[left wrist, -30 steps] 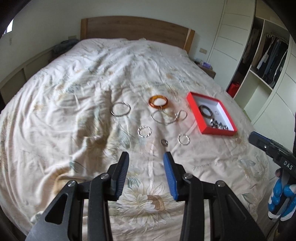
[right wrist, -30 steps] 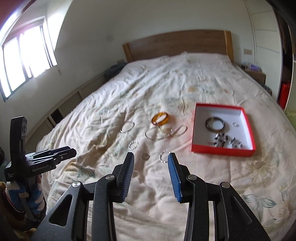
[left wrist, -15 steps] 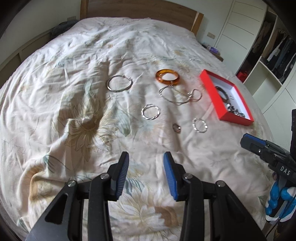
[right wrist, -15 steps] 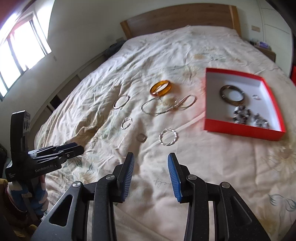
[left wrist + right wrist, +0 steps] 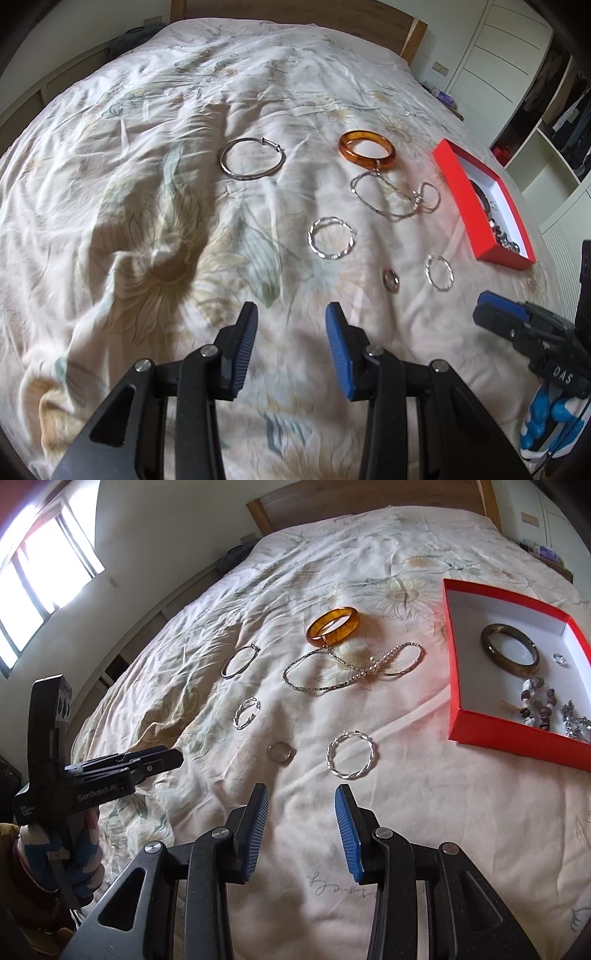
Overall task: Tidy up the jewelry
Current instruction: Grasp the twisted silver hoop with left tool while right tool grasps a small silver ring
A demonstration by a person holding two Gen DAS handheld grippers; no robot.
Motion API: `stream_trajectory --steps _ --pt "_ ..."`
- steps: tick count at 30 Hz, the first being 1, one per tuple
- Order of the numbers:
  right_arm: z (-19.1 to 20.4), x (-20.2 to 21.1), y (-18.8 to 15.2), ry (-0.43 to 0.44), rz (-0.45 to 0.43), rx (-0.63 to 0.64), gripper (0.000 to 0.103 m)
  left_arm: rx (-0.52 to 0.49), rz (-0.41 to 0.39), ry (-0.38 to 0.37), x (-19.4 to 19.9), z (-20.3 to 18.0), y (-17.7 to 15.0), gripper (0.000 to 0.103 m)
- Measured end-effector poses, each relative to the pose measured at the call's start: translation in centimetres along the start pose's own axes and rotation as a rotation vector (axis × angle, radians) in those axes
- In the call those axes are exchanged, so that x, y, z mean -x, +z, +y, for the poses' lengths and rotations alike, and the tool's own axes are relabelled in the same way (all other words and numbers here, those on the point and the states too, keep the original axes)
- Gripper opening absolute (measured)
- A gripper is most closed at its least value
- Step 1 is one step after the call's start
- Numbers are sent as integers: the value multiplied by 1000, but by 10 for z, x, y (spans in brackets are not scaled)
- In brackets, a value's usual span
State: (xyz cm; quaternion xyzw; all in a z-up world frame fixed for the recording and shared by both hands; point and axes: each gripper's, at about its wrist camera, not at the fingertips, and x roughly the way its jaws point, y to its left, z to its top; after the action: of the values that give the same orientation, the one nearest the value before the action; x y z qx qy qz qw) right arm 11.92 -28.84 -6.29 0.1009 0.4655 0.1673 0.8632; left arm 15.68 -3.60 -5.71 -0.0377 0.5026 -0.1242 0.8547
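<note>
Two grippers are held spread and empty above the bed (image 5: 424, 830). The twisted silver hoop (image 5: 351, 755) lies flat just ahead of the right gripper (image 5: 301, 830) — nearer than the left gripper (image 5: 291, 349) — with the red box (image 5: 458, 657) farther right.

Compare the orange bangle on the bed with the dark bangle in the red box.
The orange bangle is see-through amber; the dark bangle is brownish olive. The orange one lies on the quilt touching a chain; the dark one lies inside the red box. Both are thick, plain hoops lying flat.
</note>
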Motion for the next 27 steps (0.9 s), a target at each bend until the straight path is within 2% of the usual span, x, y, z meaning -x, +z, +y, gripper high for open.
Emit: stream_trajectory --steps 14,24,27 --pt "4 -39 15 83 35 64 38 -5 8 -26 -44 -9 34 31" --pt "7 -74 24 86 67 133 34 1 38 -22 -79 -8 46 30" --pt "10 -81 26 90 73 160 31 -23 36 -4 -84 -11 43 27"
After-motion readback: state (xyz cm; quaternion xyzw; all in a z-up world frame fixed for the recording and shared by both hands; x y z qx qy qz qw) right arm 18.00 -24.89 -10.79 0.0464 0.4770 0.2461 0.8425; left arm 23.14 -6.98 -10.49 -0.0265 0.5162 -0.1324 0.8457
